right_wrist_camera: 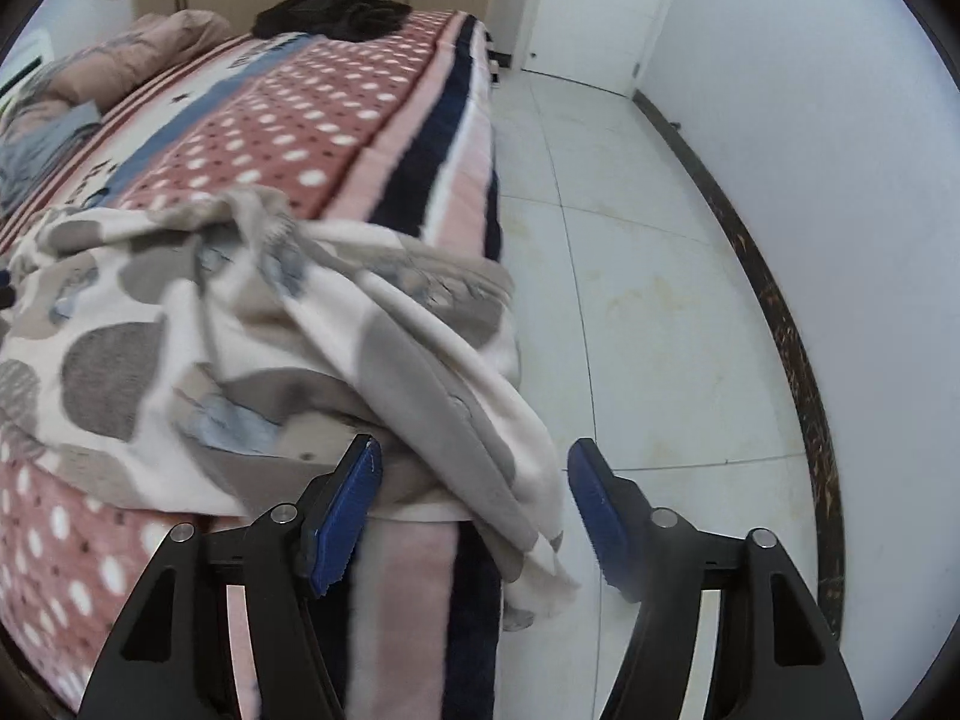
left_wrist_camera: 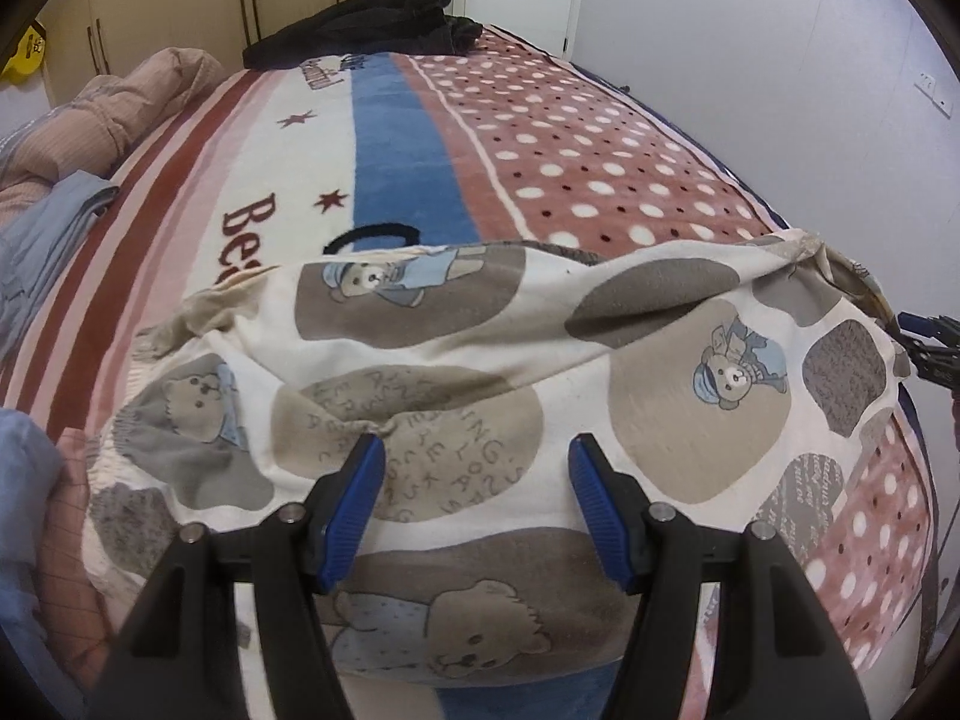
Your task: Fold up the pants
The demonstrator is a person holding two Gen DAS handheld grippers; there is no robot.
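The pants [left_wrist_camera: 456, 372] are cream with grey-brown blobs and small bear prints, spread crumpled across the near end of the bed. My left gripper [left_wrist_camera: 477, 450] is open just above the pants, holding nothing. In the right wrist view the pants [right_wrist_camera: 252, 324] lie bunched at the bed's corner, with one part hanging over the edge toward the floor. My right gripper [right_wrist_camera: 471, 456] is open, empty, close to that hanging part. The right gripper's blue tip also shows at the far right of the left wrist view [left_wrist_camera: 927, 336].
The bed is covered by a striped and polka-dot blanket [left_wrist_camera: 576, 138]. Dark clothing [left_wrist_camera: 384, 18] lies at its far end, pink and blue bedding [left_wrist_camera: 84, 132] along its left. White tiled floor [right_wrist_camera: 648, 276], a wall and a door [right_wrist_camera: 594, 0] lie to the right.
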